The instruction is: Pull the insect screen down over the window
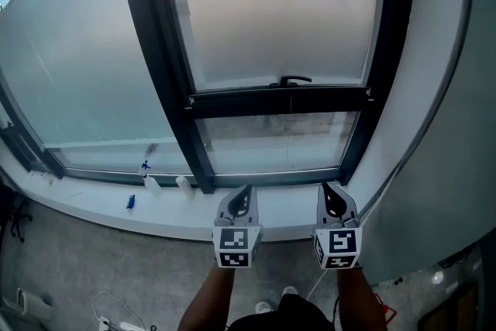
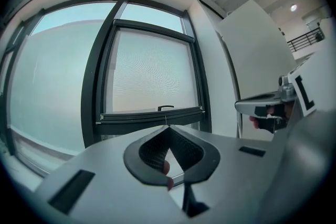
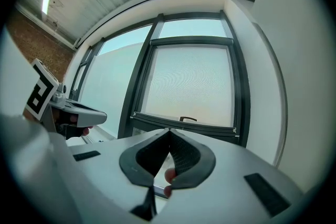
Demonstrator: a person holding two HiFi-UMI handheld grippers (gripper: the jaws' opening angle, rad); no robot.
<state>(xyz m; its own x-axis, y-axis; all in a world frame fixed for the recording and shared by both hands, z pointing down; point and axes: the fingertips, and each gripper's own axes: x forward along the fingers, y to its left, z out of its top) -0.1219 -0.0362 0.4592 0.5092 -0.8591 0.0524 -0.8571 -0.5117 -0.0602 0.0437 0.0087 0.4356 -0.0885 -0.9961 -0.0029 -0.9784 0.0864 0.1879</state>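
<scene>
Head view: the left gripper and the right gripper are held side by side, a little apart, and are pointed at the window from in front of the white sill. Neither one is touching the sill or the dark window frame. The person's forearms are seen at the lower edge.

In the left gripper view the left jaws are seen closed, pad against pad at the tip, with nothing held between them. In the right gripper view the right jaws are likewise pressed together and empty. Each gripper is caught at the edge of the other's view.

The insect screen is found in the right-hand window opening, straight ahead of both grippers. It is drawn down over most of the opening. Its dark bottom bar lies level across the frame, and a small black handle is mounted on top of that bar, near its middle. Below the bar, a strip of uncovered glass is left above the lower frame rail.

To the left on the sill, two small white bottles are stood near the frame, and a small blue object is laid just beside them.
</scene>
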